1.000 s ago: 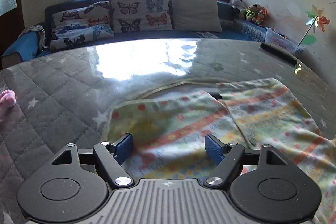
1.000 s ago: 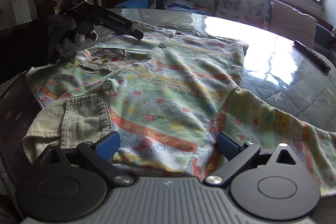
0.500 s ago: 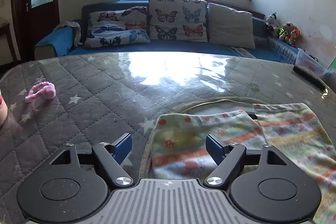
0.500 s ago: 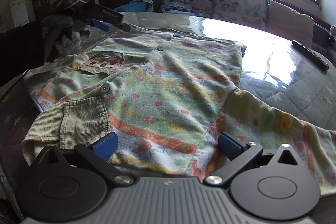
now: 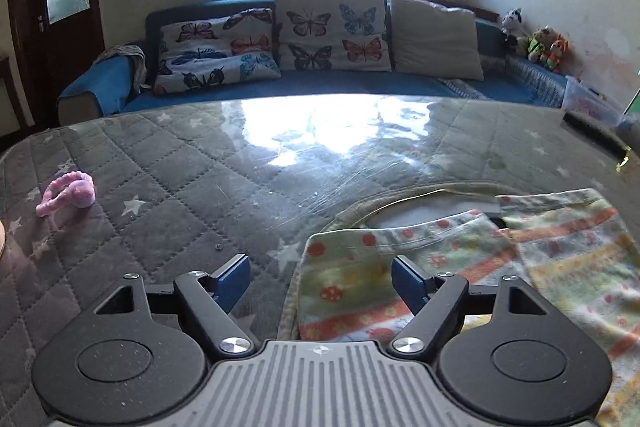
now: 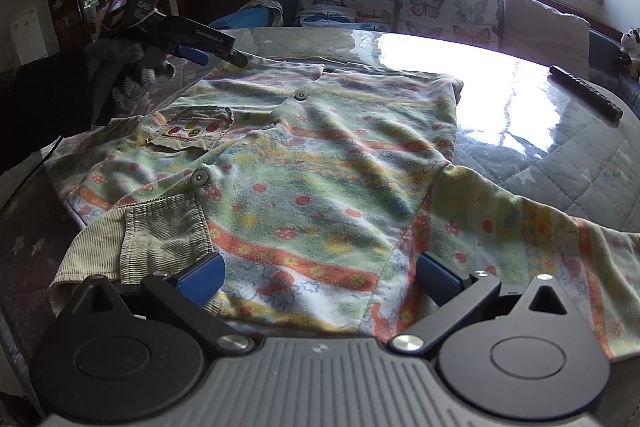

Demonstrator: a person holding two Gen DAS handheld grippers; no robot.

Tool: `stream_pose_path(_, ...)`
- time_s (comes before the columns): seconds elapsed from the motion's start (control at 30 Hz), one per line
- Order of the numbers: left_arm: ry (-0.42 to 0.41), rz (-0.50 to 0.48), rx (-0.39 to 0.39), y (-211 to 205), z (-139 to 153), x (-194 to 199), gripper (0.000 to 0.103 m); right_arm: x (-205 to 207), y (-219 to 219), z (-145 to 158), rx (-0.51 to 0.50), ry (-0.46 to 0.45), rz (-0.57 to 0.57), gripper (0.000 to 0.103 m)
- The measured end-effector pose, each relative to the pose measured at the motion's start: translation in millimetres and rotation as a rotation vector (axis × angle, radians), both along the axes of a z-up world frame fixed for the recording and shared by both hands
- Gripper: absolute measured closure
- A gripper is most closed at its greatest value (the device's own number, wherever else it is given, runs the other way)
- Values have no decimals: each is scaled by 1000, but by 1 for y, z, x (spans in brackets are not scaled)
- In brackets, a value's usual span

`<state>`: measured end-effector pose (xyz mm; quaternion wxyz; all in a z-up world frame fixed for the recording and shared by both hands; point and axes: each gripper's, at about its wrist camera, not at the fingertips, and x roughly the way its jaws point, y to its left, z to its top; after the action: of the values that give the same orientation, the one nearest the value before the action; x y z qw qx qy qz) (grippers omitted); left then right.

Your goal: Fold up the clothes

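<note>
Half the shirt (image 5: 472, 267) cut off at frame edge, sleeve end unseen

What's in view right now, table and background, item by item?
shirt: one, green with orange stripes, spread flat on table
table: one, grey quilted cover
pink toy: one, far left on table
remote: one, black, far right table edge
sofa: one, blue, under window
cushions: three, two butterfly-print, one beige
soft toys: several, sofa's right end
left gripper: jaws open, over shirt's collar corner
right gripper: jaws open, over shirt's hem
</note>
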<state>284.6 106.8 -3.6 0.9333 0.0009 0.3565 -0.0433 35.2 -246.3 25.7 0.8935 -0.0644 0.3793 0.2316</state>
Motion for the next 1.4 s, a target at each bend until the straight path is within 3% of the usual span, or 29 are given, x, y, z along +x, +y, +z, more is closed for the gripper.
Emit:
stream_pose_path(0.1,-23,-13,4,-2,-3,0,29,0,0,0,-1,3,2,0)
stream_pose_path(0.2,-43,-91,-42,-8,1,-10,54,0,1,-1,-6,2,3,0)
stream_pose_path(0.23,-46,-129,-60,-11,2,-15,57,0,1,-1,-7,2,3,0)
stream_pose_path(0.43,-79,-317,-30,-37,8,-45,54,0,1,-1,-8,1,2,0)
stream_pose_path(0.5,-86,-334,4,-42,7,-51,52,-1,1,-1,-8,-1,2,0)
stream_pose_path(0.77,-26,-399,4,-41,-1,-55,50,-1,1,-1,-6,-3,1,0)
stream_pose_path(0.9,-26,-335,50,-38,-4,-48,50,-1,1,-1,-6,-4,1,0)
stream_pose_path(1.0,-89,-160,139,-30,-2,-40,48,-1,1,-1,-7,-3,2,0)
stream_pose_path(1.1,-84,-67,116,-14,0,-32,46,-1,1,-1,-8,-2,3,0)
stream_pose_path(1.3,-66,-5,124,-4,-2,-23,46,-1,2,-1,-11,-2,0,0)
stream_pose_path(1.37,-45,42,119,0,-7,-16,43,-1,2,-1,-11,-2,0,0)
stream_pose_path(1.4,-42,64,108,3,-8,-14,36,-1,2,-2,-11,-3,0,0)
